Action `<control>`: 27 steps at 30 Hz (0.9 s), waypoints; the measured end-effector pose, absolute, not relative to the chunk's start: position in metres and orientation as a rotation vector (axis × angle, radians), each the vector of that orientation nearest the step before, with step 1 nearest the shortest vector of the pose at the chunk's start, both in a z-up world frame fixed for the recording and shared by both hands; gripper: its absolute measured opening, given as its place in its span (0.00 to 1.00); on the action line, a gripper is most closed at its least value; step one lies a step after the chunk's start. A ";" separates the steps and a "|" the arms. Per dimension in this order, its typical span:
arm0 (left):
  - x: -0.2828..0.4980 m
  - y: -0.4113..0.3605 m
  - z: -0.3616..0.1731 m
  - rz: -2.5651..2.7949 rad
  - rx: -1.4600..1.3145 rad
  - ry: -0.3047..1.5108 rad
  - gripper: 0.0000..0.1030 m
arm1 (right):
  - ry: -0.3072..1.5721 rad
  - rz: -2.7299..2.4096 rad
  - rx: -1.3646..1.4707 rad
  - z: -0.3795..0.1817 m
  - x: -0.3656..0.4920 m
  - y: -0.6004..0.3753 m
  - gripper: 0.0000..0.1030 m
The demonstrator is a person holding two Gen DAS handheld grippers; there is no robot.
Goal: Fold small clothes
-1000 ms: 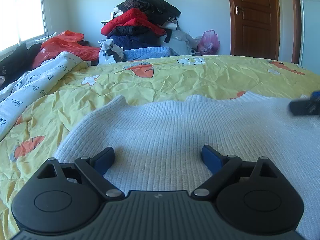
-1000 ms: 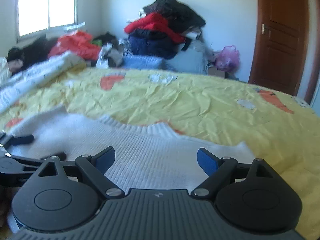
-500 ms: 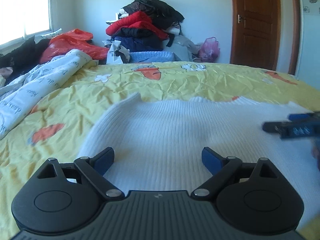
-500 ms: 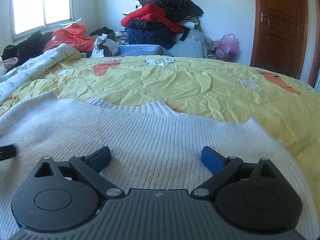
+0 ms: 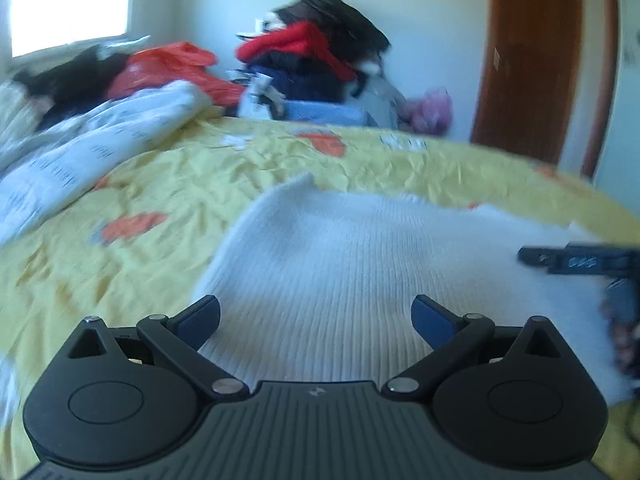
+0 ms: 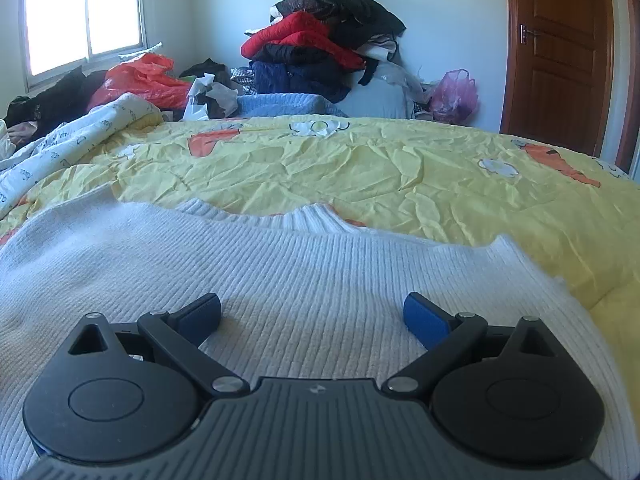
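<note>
A white ribbed knit sweater (image 6: 280,272) lies spread flat on the bed (image 6: 400,168), which is covered by a wrinkled yellow sheet printed with orange carrots and white shapes. The sweater's ribbed collar points toward the far side of the bed, away from both cameras, and its knit runs in fine vertical lines. In the left wrist view the picture is blurred, but one shoulder corner of the sweater (image 5: 360,264) sticks up slightly at its far left edge.

The right gripper (image 6: 312,316) hangs just above the sweater, over the middle-right part of its body, with the sweater's right edge just beside it. Its blue-padded fingers are spread wide and nothing is pinched between them; only its shadow falls on the knit.

The left gripper (image 5: 316,316) is over the sweater's left part, its left finger near the sweater's left edge. Its jaws are opening, with bare knit beneath the gap and nothing grasped. From this view the right gripper (image 5: 576,260) shows at the right edge, above the sweater.

Beyond the bed, past the sweater's collar, a pile of clothes (image 6: 320,40) is stacked against the wall.
</note>
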State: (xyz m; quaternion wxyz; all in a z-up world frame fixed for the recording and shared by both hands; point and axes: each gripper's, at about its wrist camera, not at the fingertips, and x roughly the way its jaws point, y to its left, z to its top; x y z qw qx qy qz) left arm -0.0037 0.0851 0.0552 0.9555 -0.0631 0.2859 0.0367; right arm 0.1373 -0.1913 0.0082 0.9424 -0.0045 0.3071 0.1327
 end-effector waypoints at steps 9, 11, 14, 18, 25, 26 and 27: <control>-0.036 0.125 0.028 0.201 -0.498 0.657 1.00 | 0.618 0.292 0.036 0.009 0.138 -0.196 0.96; -0.027 0.125 0.029 0.206 -0.533 0.657 1.00 | 0.615 0.297 0.047 0.009 0.138 -0.198 0.96; -0.016 0.125 0.032 0.239 -0.599 0.654 1.00 | 0.610 0.304 0.065 0.009 0.137 -0.200 0.96; -0.001 0.132 0.031 0.263 -0.789 0.650 1.00 | 0.603 0.314 0.089 0.009 0.136 -0.203 0.97; -0.004 0.151 0.025 0.322 -1.063 0.604 1.00 | 0.596 0.327 0.119 0.009 0.135 -0.207 0.98; -0.005 0.153 0.024 0.318 -1.081 0.600 1.00 | 0.596 0.328 0.120 0.009 0.134 -0.207 0.98; -0.006 0.155 0.023 0.313 -1.095 0.595 1.00 | 0.595 0.328 0.121 0.009 0.134 -0.207 0.98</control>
